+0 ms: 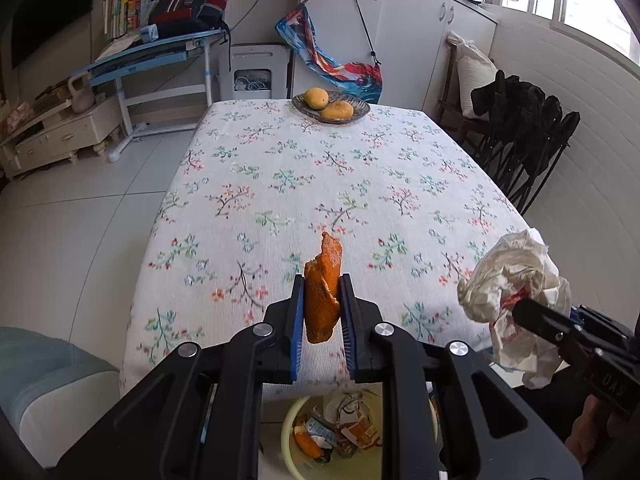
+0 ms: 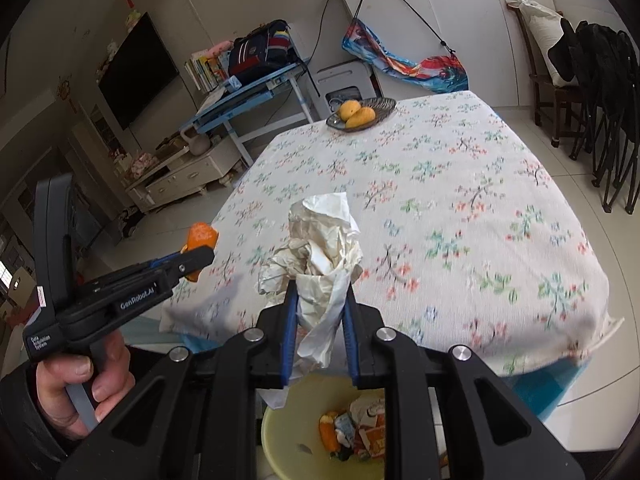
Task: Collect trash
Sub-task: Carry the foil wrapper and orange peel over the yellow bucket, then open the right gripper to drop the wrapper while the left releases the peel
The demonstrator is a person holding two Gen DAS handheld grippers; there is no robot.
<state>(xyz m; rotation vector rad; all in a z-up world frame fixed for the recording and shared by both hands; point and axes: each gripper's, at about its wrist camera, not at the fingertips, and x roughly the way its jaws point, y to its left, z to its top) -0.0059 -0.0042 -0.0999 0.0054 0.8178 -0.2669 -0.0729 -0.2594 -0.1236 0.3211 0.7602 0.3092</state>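
Note:
My left gripper point(image 1: 322, 292) is shut on a strip of orange peel point(image 1: 325, 280) that stands upright between its blue pads, above the table's near edge. The right gripper point(image 2: 320, 296) is shut on a crumpled white paper wad point(image 2: 320, 248); that wad point(image 1: 516, 296) also shows at the right of the left wrist view. The peel point(image 2: 202, 238) and the left gripper point(image 2: 196, 260) appear at the left of the right wrist view. Below both grippers sits a pale yellow bin point(image 1: 290, 432) point(image 2: 280, 432) on the floor, holding peel and wrappers.
A table with a floral cloth point(image 1: 320, 184) stretches ahead, with a dish of two mangoes point(image 1: 330, 107) at its far end. Dark folding chairs point(image 1: 524, 128) stand to the right. A blue desk point(image 1: 152, 56) and low cabinet stand at the left; a hand point(image 2: 84, 384) grips the left tool.

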